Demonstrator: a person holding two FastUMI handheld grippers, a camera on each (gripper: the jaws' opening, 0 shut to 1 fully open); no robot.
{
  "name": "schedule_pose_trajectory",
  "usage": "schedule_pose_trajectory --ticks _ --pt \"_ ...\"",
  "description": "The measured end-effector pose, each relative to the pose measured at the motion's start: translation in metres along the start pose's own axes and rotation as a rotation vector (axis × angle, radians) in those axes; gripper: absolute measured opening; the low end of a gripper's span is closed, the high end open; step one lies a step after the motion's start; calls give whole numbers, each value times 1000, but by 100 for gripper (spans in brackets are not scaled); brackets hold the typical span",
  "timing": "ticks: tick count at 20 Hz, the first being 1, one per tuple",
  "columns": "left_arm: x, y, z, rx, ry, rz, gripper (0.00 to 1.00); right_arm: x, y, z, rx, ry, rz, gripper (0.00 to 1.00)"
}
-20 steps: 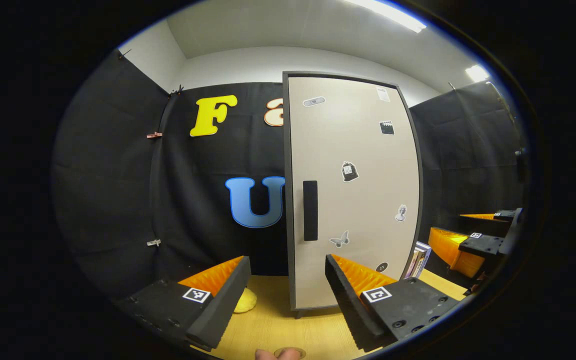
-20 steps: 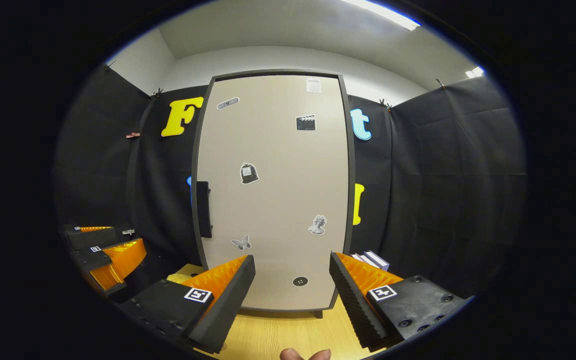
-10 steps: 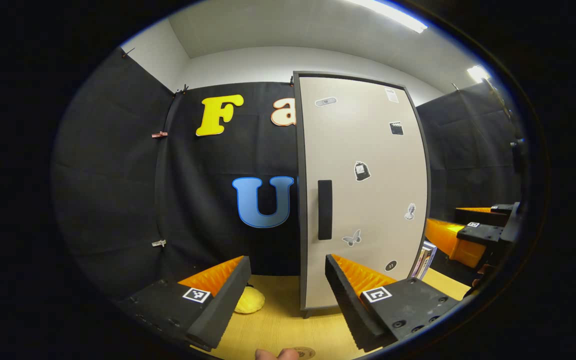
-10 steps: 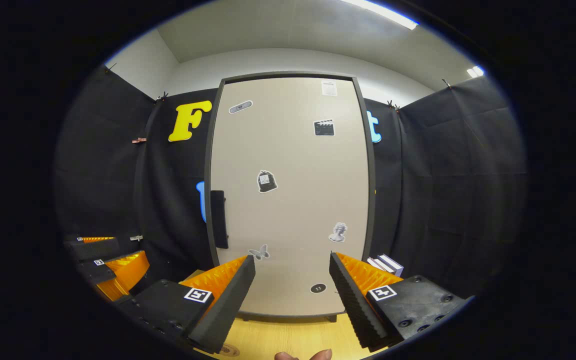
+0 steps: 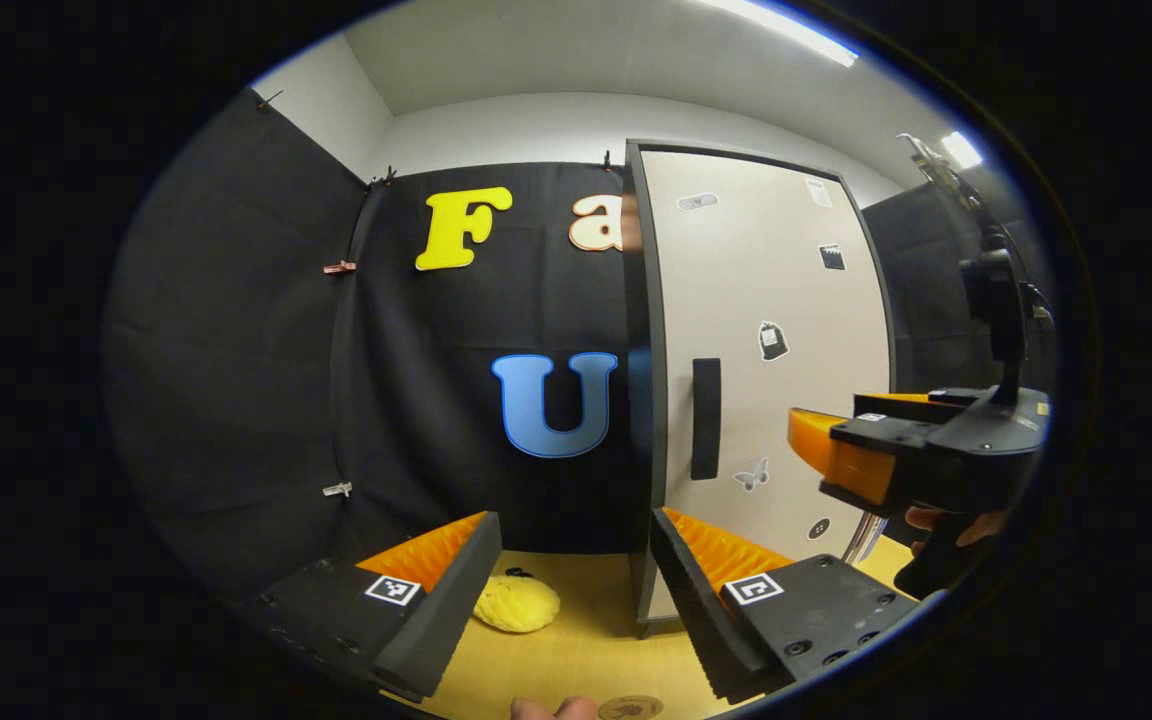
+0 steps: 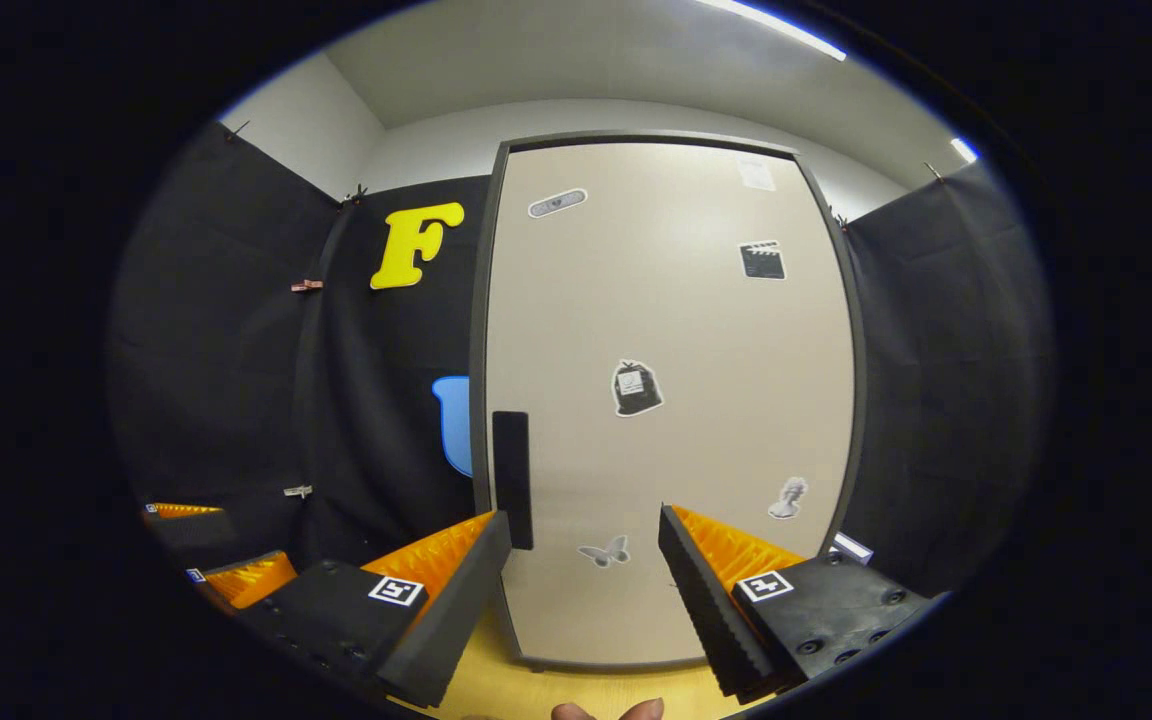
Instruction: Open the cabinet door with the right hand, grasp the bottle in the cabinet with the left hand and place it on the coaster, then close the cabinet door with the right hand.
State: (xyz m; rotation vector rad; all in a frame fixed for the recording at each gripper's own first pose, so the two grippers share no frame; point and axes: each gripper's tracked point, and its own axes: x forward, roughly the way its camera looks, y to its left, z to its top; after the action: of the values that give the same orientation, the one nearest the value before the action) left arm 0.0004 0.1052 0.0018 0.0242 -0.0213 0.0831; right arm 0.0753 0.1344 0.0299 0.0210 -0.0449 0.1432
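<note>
Cabinet door (image 6: 666, 400) is closed, its dark handle (image 6: 512, 478) near the right gripper (image 6: 584, 590). Both grippers gape wide and empty; the left gripper (image 5: 576, 590) hangs over the wooden table (image 5: 586, 640).

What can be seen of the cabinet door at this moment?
The cabinet door is a tall, upright beige panel with a matte, laminate-like face and a dark frame around it. It looks shut, and nothing touches it. A dark vertical handle sits near its left edge, around mid-height. Small monochrome stickers are scattered over the face, among them a butterfly low down. The cabinet stands on short feet on a light wooden tabletop. The right tongs, open, face it near the handle.
</note>
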Motion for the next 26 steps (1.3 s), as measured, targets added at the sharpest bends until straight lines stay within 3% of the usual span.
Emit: schedule_pose_trajectory --ticks 9,16,18,19,21,22,25,26 --pt "10 34 -12 -13 18 31 95 74 41 -22 39 46 23 98" --pt "7 55 -27 -20 40 56 95 110 52 -31 53 29 7 75" --pt "5 60 -30 -20 48 63 95 116 53 -31 87 32 -2 75" --pt "4 62 -31 -19 52 66 95 119 48 -31 96 31 -25 68" --pt "2 66 -33 -9 57 77 95 121 46 -30 109 23 -54 35" --pt "1 68 -35 -5 61 83 95 122 44 -31 80 16 -70 44" --pt "-4 69 -35 -14 69 92 95 118 44 -30 36 19 -68 28" --pt "-6 68 -34 -20 66 91 95 118 44 -31 33 29 -52 28"
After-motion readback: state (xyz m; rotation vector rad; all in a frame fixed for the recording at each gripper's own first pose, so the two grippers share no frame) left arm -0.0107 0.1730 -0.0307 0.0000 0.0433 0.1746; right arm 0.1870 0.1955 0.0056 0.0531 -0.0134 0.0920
